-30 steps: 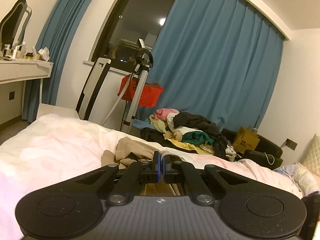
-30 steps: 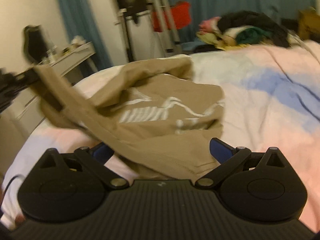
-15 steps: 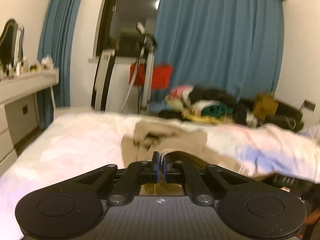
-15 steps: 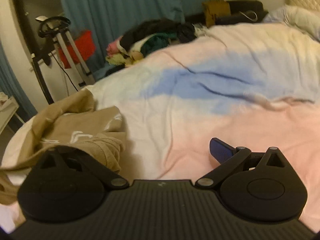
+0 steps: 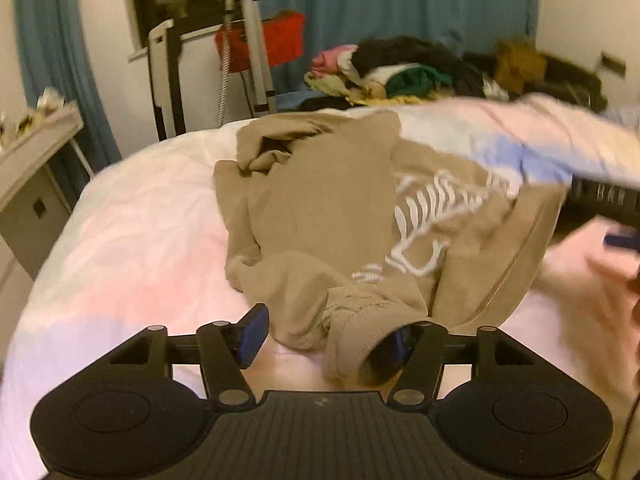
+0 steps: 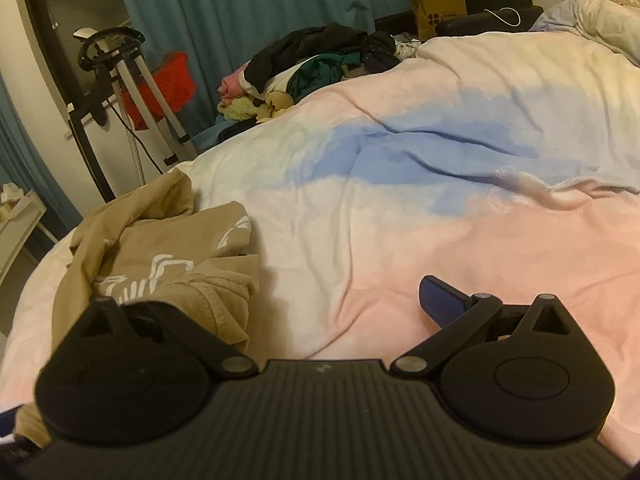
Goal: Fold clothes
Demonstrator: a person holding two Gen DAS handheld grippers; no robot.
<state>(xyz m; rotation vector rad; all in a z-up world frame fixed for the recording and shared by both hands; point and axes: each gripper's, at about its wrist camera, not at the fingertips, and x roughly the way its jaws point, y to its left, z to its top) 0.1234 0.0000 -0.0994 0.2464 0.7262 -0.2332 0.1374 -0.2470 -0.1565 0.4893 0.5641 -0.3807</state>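
While both jaws stand wide apart and grip nothing, the left hand-held gripper [image 5: 324,336] straddles a ribbed cuff [image 5: 360,330] of the tan sweatshirt [image 5: 328,216], which sprawls rumpled toward twelve o'clock on the bed [image 5: 132,248]. The right hand-held gripper [image 6: 280,312] sits just beside its hem at nine o'clock. Soft and limp, it should pinch best at cuffs or hem.

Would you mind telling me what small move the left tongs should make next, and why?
Probably close on the sleeve cuff: the left tongs are open with the cuff between the fingers, and the tan sweatshirt lies crumpled on the bed.
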